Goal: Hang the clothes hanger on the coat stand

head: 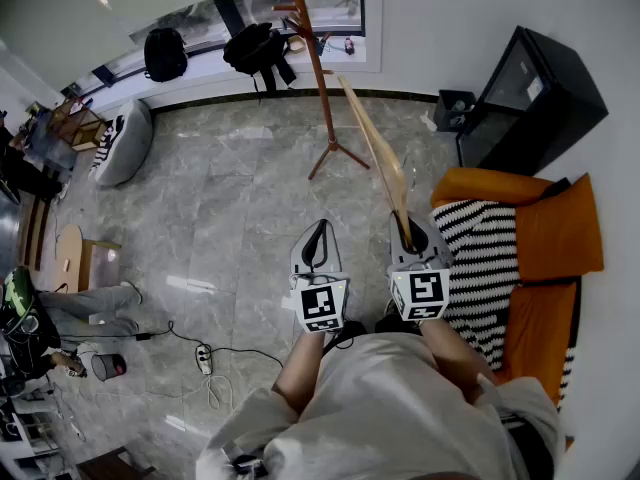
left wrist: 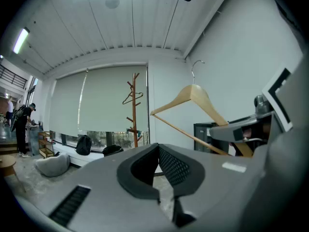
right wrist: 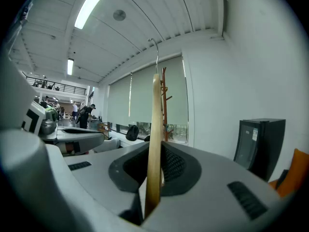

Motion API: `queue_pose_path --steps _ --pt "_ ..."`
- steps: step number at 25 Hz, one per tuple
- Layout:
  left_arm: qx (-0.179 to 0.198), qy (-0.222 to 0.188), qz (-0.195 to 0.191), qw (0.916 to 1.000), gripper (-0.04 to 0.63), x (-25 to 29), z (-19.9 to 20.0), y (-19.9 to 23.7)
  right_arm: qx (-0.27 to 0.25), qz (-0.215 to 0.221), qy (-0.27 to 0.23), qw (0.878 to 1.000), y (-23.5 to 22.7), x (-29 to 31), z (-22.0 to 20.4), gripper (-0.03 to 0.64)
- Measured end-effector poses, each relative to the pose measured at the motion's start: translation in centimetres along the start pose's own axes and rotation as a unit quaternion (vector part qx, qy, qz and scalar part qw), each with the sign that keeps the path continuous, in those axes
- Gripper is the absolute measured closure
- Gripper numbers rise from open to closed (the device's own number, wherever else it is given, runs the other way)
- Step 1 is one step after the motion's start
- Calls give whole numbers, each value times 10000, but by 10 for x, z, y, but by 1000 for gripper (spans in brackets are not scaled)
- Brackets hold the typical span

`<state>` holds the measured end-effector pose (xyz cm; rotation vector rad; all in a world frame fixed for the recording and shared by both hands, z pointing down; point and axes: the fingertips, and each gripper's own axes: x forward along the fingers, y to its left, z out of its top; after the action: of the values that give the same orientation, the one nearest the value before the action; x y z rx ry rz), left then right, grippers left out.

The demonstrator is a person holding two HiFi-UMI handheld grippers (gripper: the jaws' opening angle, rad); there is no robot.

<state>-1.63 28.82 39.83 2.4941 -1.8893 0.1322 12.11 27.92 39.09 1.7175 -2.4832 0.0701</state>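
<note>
A light wooden clothes hanger (head: 376,146) with a metal hook stands edge-up from my right gripper (head: 408,230), which is shut on its lower end. In the right gripper view the hanger (right wrist: 155,129) rises between the jaws of that gripper (right wrist: 154,149) and partly hides the brown coat stand (right wrist: 165,100) behind it. The coat stand (head: 314,63) rises from the floor ahead by the window. My left gripper (head: 319,230) is held level beside the right one, shut and empty. In its own view the left gripper (left wrist: 158,147) faces the coat stand (left wrist: 135,108), with the hanger (left wrist: 194,99) at right.
An orange and striped seat (head: 520,243) lies at my right, a black cabinet (head: 532,86) behind it. Two dark bags (head: 255,48) sit on the window ledge, with a grey beanbag (head: 125,143) at left. A power strip and cable (head: 205,358) lie on the floor. A thin dark hanger (left wrist: 131,98) hangs on the stand.
</note>
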Motion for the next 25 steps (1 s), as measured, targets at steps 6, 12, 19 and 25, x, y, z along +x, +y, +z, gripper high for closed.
queue_pose_path --steps 6,12,19,25 --pt "7 -16 -27 10000 586 -2 1 7 -50 48 32 10000 11 6 1 589" --pt "-18 32 -39 10000 586 -9 -5 21 -98 244 135 9996 30 14 -6 589" --pt "-128 124 40 9998 586 -28 -19 58 -169 359 398 9984 61 26 -18 589" --pt "-207 155 -56 9997 586 -36 -28 82 -253 403 431 9979 85 36 -17 589"
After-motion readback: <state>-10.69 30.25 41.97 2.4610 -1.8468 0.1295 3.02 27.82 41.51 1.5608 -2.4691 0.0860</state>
